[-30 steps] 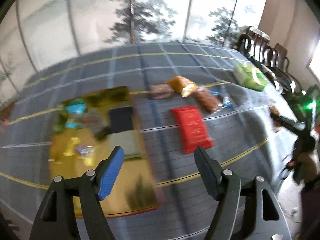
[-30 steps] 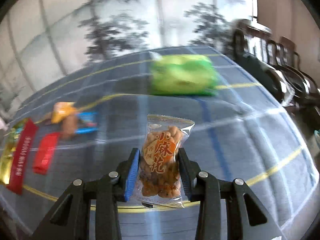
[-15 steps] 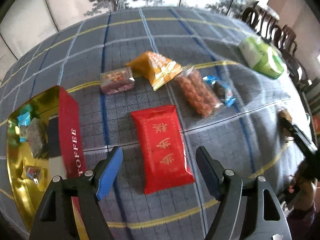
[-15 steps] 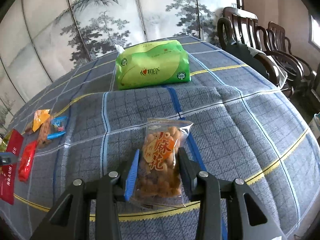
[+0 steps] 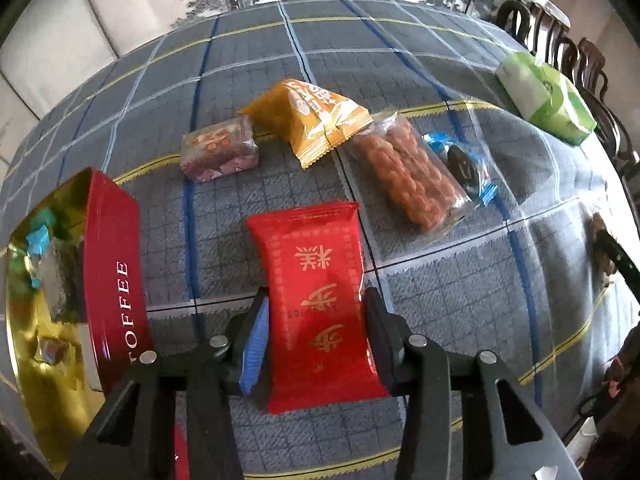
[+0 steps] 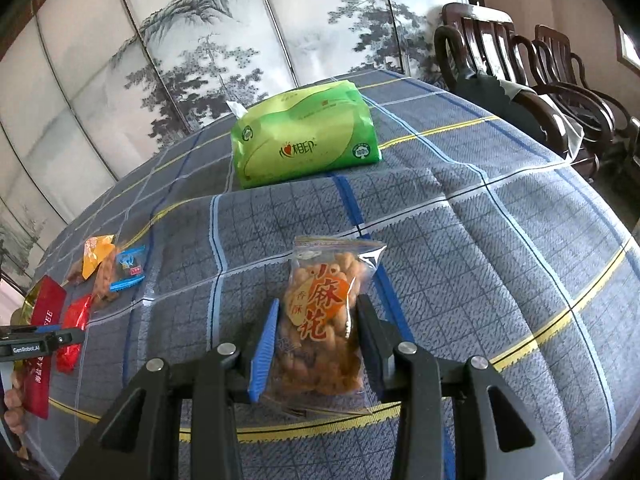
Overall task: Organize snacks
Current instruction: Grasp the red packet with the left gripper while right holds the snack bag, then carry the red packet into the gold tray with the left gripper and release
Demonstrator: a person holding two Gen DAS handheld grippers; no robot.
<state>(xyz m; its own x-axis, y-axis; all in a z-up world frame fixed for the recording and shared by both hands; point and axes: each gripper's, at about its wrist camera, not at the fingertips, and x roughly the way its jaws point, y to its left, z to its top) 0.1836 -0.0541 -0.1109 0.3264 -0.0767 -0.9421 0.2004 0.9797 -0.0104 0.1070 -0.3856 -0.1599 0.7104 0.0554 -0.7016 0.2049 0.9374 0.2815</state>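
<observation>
A painted folding screen backs a worktop (image 5: 440, 320) under blue-grey checked cloth. The left gripper (image 5: 316, 338), its jaws just closed in, clasps a glossy red snack packet (image 5: 316, 280) with gold characters, long axis running away between the fingers. The open toffee tin (image 5: 108, 264) stands just left. The right gripper (image 6: 316, 344) holds a clear bag of fried dough twists (image 6: 324, 320).

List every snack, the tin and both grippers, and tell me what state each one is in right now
left gripper: jaws just closed, shut on red packet
red packet: flat on the cloth, gripped
right gripper: shut on twist snack bag
twist snack bag: sealed, gripped
toffee tin: open, sweets inside
orange packet: sealed, lying loose
tissue pack: opened, tissue poking out
</observation>
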